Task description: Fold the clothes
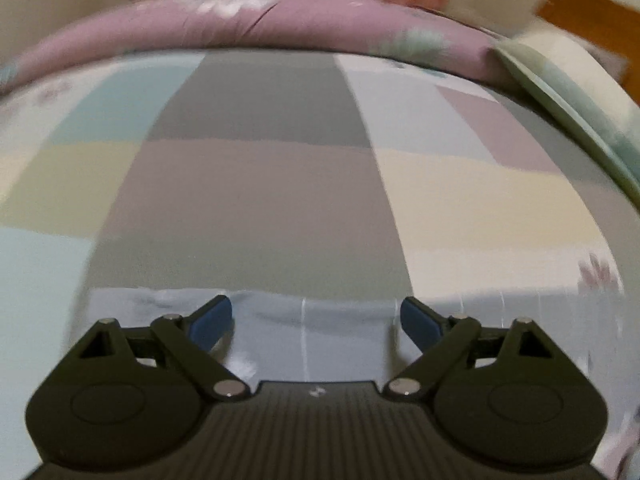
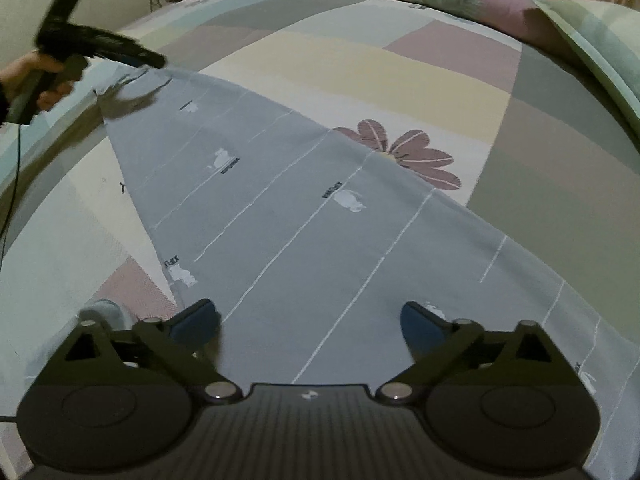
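Observation:
A grey-blue garment [image 2: 300, 208] with thin white lines and small white prints lies spread flat on the bed. My right gripper [image 2: 308, 326] is open just above its near end, both blue pads apart with only cloth below them. In the right wrist view, a hand [image 2: 36, 80] holds my left gripper [image 2: 150, 62] at the garment's far left corner. The left wrist view is blurred. There my left gripper [image 1: 316, 320] stands open over the garment's edge [image 1: 304, 332], with nothing between the fingers.
The bed has a pastel patchwork sheet [image 2: 440, 80] with a purple flower print [image 2: 404, 152]. A purple quilt [image 1: 280, 20] lies along the back and a green pillow [image 1: 568, 100] at the right. A thin cable [image 2: 12, 184] hangs at the left. A small grey-blue roll [image 2: 100, 308] sits beside my right gripper.

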